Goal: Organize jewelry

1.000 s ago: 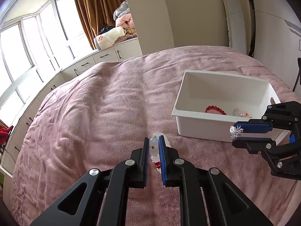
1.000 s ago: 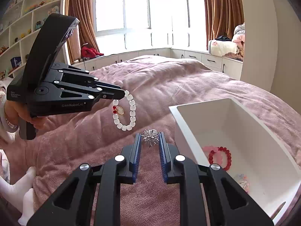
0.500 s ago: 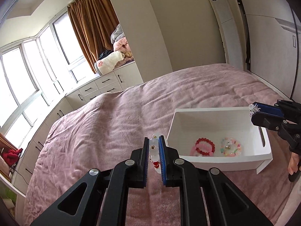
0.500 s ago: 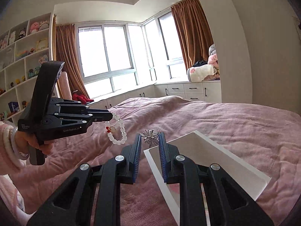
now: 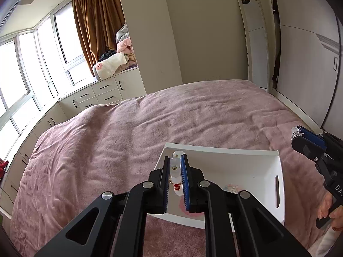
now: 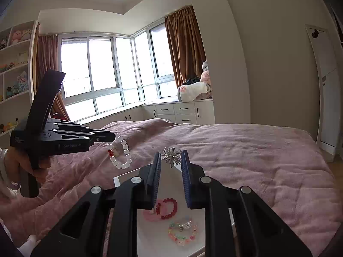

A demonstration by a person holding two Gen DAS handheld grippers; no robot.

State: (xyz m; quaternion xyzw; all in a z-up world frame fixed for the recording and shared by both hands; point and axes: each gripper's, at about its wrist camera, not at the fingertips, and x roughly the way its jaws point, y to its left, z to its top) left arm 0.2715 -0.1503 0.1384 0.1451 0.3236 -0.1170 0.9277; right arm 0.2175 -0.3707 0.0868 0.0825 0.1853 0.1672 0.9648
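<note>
So the left gripper (image 5: 175, 167) is clamped on a white bead bracelet (image 6: 121, 153), which dangles in the air over the near corner of the white bin (image 5: 268, 156) on the pink bedspread (image 5: 128, 132). The right gripper (image 6: 171, 160) has a spiky silver brooch (image 6: 171, 154) between its fingertips, jaws fairly wide, above the same bin. A red bracelet (image 6: 167, 208) and a pastel one (image 6: 182, 233) lie inside.

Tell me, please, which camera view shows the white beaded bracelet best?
The right wrist view: the white beaded bracelet hangs as a full loop from the left gripper. The left wrist view shows only a few beads edge-on between its jaws.
</note>
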